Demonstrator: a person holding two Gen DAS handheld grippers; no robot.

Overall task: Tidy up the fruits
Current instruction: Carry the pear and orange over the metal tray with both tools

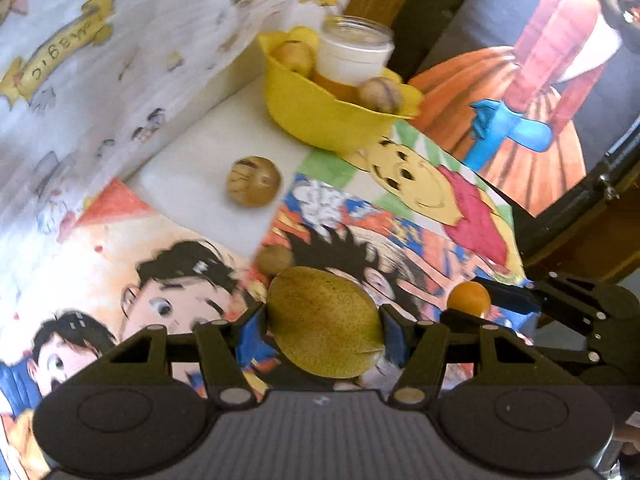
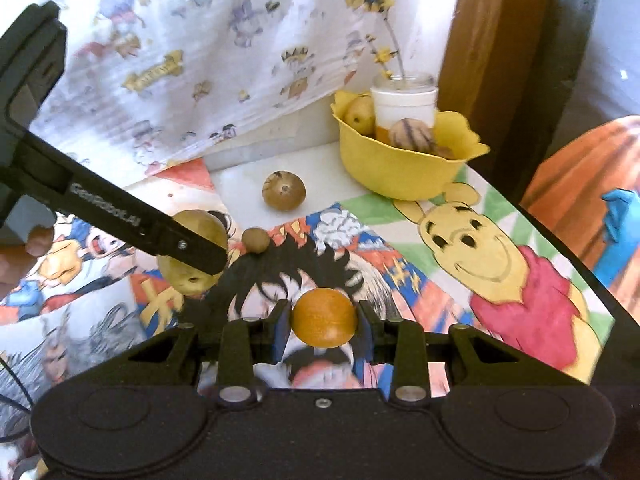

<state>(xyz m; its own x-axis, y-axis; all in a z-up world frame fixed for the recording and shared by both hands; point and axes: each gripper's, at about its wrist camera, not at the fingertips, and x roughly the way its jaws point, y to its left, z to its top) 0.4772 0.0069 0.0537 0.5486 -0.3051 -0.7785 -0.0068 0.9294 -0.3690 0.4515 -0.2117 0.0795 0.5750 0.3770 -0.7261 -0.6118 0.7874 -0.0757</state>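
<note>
The left gripper (image 1: 324, 322) is clamped on a green-yellow pear (image 1: 325, 322), its blue pads pressed to the fruit's two sides, and it is tilted steeply down over the cartoon-printed cloth (image 1: 440, 216) that covers the table. The pear hangs clear of the cloth between the fingers. The right gripper (image 2: 324, 323) grips a small orange (image 2: 324, 318) the same way, pads tight on either side, also angled down toward the cloth. In the left wrist view the right gripper comes in from the right edge with the orange at its tips, just beside the pear; in the right wrist view the left gripper reaches in from the upper left as a long black arm, its finger crossing the pear's front. Part of a hand (image 2: 24, 252) shows at the left edge there, behind that arm. Ahead of both grippers, a striped round fruit (image 1: 253, 181) lies alone on a bare white patch of the table, and a small brown fruit (image 1: 274, 260) sits on the cloth nearer the pear. Farther back stands a yellow bowl (image 1: 320, 120) holding several fruits and a jar (image 1: 354, 50) with a white band. A printed curtain (image 1: 120, 60) hangs behind the table on the left.
</note>
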